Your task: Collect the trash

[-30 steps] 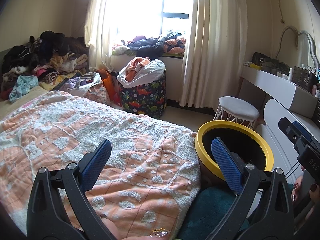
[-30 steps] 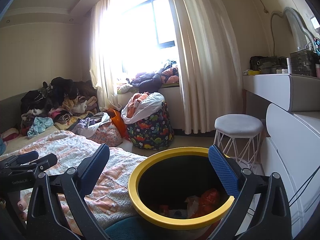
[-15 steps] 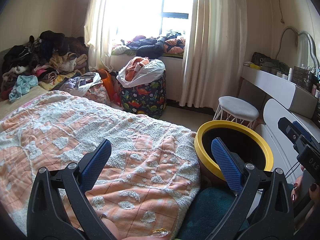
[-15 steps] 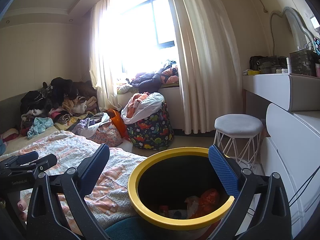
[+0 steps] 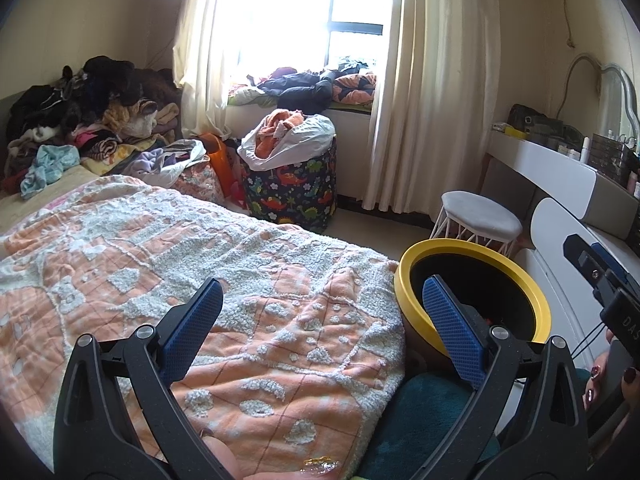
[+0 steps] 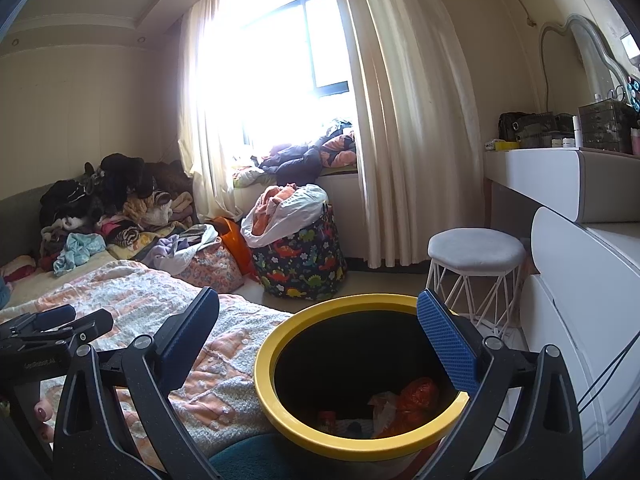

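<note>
A black bin with a yellow rim (image 6: 267,384) stands beside the bed; orange and white wrappers (image 6: 404,400) lie at its bottom. My right gripper (image 6: 320,336) hangs open over the bin's near side with nothing between its fingers. My left gripper (image 5: 320,320) is open and empty above the orange-and-white blanket (image 5: 160,248), with the bin (image 5: 540,304) to its right. A small shiny yellow scrap (image 5: 318,462) lies on the blanket's near edge. The right gripper's body (image 5: 600,276) shows at the far right of the left wrist view.
A white stool (image 6: 476,256) stands behind the bin, a white dresser (image 6: 580,280) to the right. A dinosaur-print hamper (image 6: 304,264) with clothes sits by the window. Clothes are piled (image 5: 80,120) at the bed's far end. Teal fabric (image 5: 420,432) lies below the bin.
Almost nothing has changed; both grippers stay open and hold nearly still, with only a slight drift of the left view.
</note>
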Motion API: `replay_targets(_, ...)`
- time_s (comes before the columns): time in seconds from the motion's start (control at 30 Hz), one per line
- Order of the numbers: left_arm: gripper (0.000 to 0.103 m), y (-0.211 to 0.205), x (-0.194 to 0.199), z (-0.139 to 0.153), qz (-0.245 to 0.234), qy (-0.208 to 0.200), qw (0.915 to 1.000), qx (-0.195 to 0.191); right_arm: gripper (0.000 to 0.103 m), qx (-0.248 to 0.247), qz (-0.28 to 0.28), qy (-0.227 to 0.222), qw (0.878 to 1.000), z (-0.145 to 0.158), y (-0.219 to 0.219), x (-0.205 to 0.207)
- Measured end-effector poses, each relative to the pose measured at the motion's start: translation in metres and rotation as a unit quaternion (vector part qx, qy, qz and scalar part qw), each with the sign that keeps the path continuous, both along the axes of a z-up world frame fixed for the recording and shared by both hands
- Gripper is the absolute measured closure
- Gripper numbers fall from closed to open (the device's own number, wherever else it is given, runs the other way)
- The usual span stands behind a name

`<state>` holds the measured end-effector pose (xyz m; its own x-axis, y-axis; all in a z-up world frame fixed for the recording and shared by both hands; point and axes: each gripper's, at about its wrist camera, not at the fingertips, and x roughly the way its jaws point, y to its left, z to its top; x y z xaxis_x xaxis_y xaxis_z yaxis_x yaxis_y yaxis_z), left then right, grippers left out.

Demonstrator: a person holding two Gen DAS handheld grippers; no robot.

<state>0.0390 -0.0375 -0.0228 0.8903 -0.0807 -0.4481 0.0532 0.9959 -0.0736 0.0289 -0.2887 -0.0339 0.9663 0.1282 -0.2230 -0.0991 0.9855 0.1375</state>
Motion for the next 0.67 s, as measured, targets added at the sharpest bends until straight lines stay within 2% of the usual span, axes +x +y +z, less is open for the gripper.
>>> replay_targets(0.1,0.011,0.005,0.001,-0.001,0.017,0.011,0.9997,0.009,0.007,-0.007,-0.001,-0.006,1.000,0.001,0.000,0.000)
replay_targets(0.23,0.011,0.029,-0.004,-0.003,0.049,0.026,0.9984,-0.001,0.007,-0.018,0.016,-0.020,1.000,0.012,0.011,0.002)
replay_targets(0.33,0.011,0.073,-0.010,-0.005,0.099,0.041,0.9938,-0.029,0.007,-0.036,0.068,-0.047,0.996,0.029,0.050,0.006)
replay_targets(0.4,0.011,0.121,-0.016,-0.008,0.168,0.047,0.9836,-0.046,0.007,-0.041,0.131,-0.044,0.990,0.035,0.087,0.013)
replay_targets(0.47,0.011,0.170,-0.024,-0.014,0.241,0.056,0.9679,-0.044,0.007,-0.052,0.221,-0.021,0.974,0.033,0.144,0.021)
replay_targets(0.53,0.011,0.230,-0.035,-0.027,0.333,0.087,0.9381,-0.036,0.007,-0.075,0.297,0.022,0.952,0.022,0.202,0.030)
replay_targets(0.57,0.011,0.258,-0.041,-0.036,0.371,0.105,0.9219,-0.035,0.007,-0.080,0.342,0.055,0.935,0.011,0.235,0.036)
replay_targets(0.63,0.011,0.299,-0.053,-0.051,0.424,0.131,0.8950,-0.043,0.007,-0.095,0.412,0.128,0.897,-0.016,0.302,0.042)
replay_targets(0.67,0.011,0.325,-0.061,-0.064,0.457,0.148,0.8757,-0.048,0.007,-0.112,0.446,0.164,0.873,-0.036,0.344,0.043)
